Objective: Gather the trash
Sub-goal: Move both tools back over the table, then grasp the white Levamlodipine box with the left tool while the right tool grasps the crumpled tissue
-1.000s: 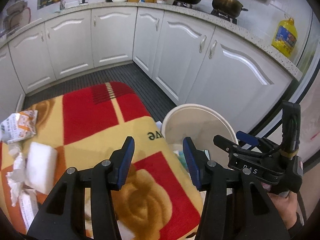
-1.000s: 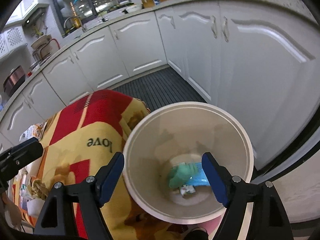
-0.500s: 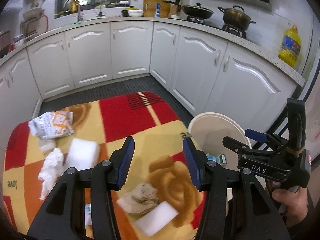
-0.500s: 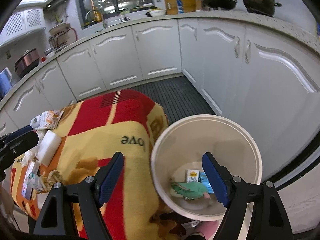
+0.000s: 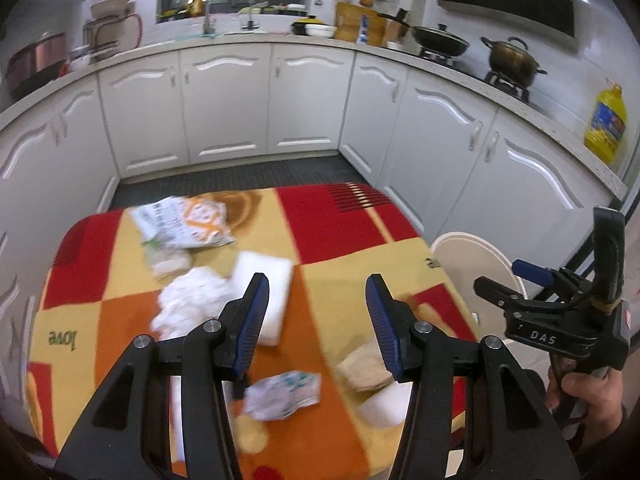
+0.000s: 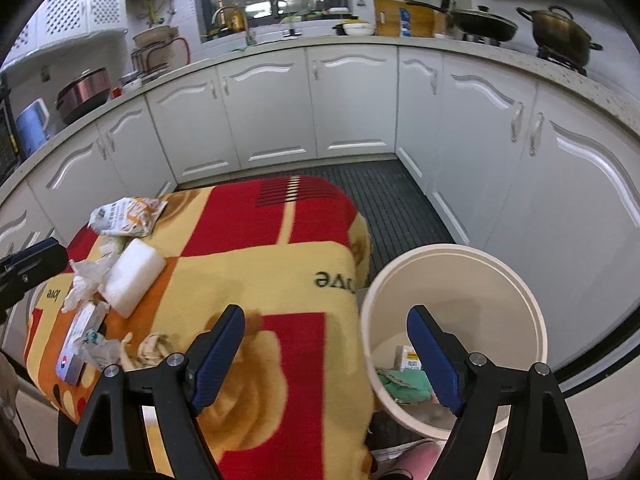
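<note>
1. My left gripper [image 5: 317, 320] hangs above the table, jaws spread wide with nothing between them.
2. My right gripper [image 6: 326, 354] is likewise spread and empty, straddling the near rim of the white bin [image 6: 520, 280], which stands just beside the blanket-covered table [image 6: 260, 264].
3. On the blanket I see an orange-and-white wrapper [image 5: 184, 222], a white foam block [image 5: 266, 284], a crumpled tissue [image 5: 188, 306] touching it, and a crumpled printed wrapper [image 5: 284, 394].
4. Inside the bin lie a green scrap [image 6: 408, 380] and a small carton [image 6: 408, 358].
</note>
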{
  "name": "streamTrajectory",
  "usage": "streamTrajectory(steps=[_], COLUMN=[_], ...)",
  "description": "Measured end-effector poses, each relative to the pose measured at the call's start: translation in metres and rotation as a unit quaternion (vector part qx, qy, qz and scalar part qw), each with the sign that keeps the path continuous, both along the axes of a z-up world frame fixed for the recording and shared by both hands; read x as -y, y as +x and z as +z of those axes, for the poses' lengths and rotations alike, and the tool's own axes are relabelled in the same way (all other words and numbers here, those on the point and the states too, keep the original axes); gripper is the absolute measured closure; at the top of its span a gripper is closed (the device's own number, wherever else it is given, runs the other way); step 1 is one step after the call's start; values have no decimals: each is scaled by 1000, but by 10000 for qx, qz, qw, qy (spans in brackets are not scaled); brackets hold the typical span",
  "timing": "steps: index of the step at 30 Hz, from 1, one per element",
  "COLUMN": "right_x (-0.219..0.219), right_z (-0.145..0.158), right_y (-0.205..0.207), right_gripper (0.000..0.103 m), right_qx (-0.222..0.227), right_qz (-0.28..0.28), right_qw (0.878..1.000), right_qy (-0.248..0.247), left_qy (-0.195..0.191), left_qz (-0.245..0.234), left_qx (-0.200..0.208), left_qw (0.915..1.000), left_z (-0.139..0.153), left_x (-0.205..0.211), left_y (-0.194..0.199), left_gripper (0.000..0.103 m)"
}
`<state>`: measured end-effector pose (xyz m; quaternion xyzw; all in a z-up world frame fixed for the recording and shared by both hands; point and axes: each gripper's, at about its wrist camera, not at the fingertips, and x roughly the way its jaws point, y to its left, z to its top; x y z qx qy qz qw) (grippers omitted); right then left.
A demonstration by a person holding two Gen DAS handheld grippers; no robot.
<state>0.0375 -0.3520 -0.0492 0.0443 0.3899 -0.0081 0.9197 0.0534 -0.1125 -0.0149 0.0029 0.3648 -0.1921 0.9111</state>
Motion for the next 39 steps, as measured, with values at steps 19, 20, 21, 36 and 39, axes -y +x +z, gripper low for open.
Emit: streamTrajectory(steps=[19, 20, 21, 36, 39], right_x=[-80, -86, -89, -88, -92], right_z=[1, 0, 0, -3, -13], right_y=[6, 6, 6, 14, 16], right_gripper=[20, 20, 20, 20, 20], right_qx=[-291, -307, -309, -522, -725], right_qz=[1101, 1169, 1194, 1227, 1335], right_qw=[9915, 9908, 9906, 9886, 9855], right_qy=[622, 611, 593, 702, 754], left_qy=[-115, -91, -62, 161, 135], left_qz=[460, 450, 445, 442, 480], left_qx=[-735, -787, -838, -1509, -1434], left_qw=[9962, 9958, 9955, 9874, 9884], left_z=[-36, -41, -45, -106, -106], left_x=[-102, -102, -101, -79, -79], left_y=[-22, -22, -22, 13, 15], left_gripper=[41, 41, 41, 41, 54])
